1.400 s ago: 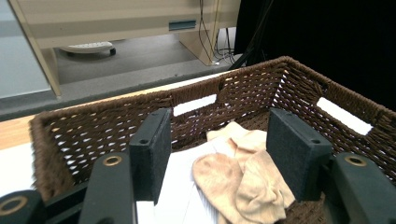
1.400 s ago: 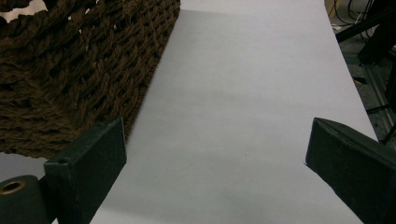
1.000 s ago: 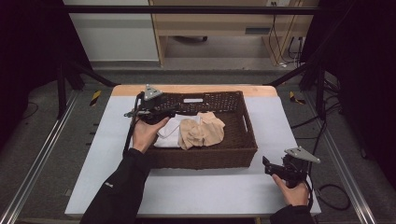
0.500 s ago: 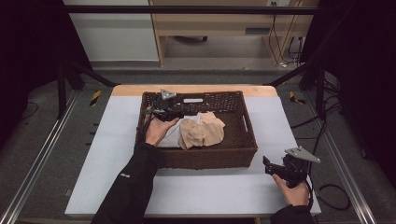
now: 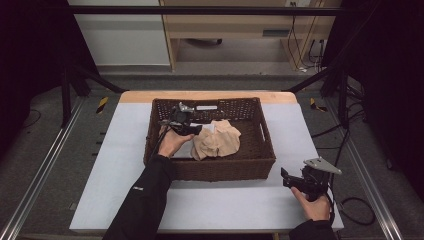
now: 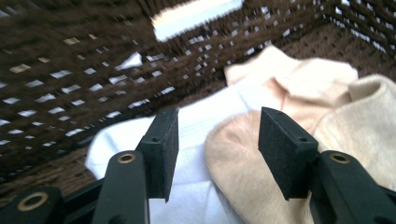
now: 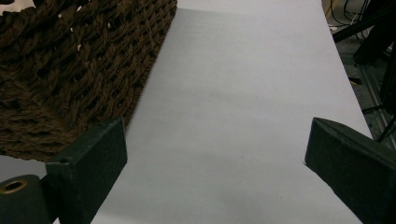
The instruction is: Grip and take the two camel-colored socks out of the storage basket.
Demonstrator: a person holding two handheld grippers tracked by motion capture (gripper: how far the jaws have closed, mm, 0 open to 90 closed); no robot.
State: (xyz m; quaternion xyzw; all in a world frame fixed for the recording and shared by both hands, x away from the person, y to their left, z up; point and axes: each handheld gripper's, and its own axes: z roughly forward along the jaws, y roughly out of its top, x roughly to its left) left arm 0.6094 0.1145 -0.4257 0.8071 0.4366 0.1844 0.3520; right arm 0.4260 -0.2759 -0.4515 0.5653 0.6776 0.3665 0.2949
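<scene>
Hovering with jaws parted inside the basket point(image 5: 260, 162) above the peach cloth point(image 6: 261, 186), the left gripper point(image 6: 217, 144) is risking pinching the white cloth point(image 6: 187, 196) underneath too, while the right gripper point(image 7: 215, 168) is waiting wide apart.

1. Left gripper point(image 6: 215, 149) sits inside a dark brown woven basket point(image 6: 56, 60); its two black jaws stand apart with nothing between them.
2. White cloth point(image 6: 187, 186) lies under and between the jaws, spreading left toward the basket wall.
3. Peach cloth point(image 6: 243, 158), crumpled, overlaps the white one and runs off to the right, behind the right jaw.
4. White label point(image 6: 196, 16) on the far basket wall, blurred.
5. Light shows through gaps in the weave.
</scene>
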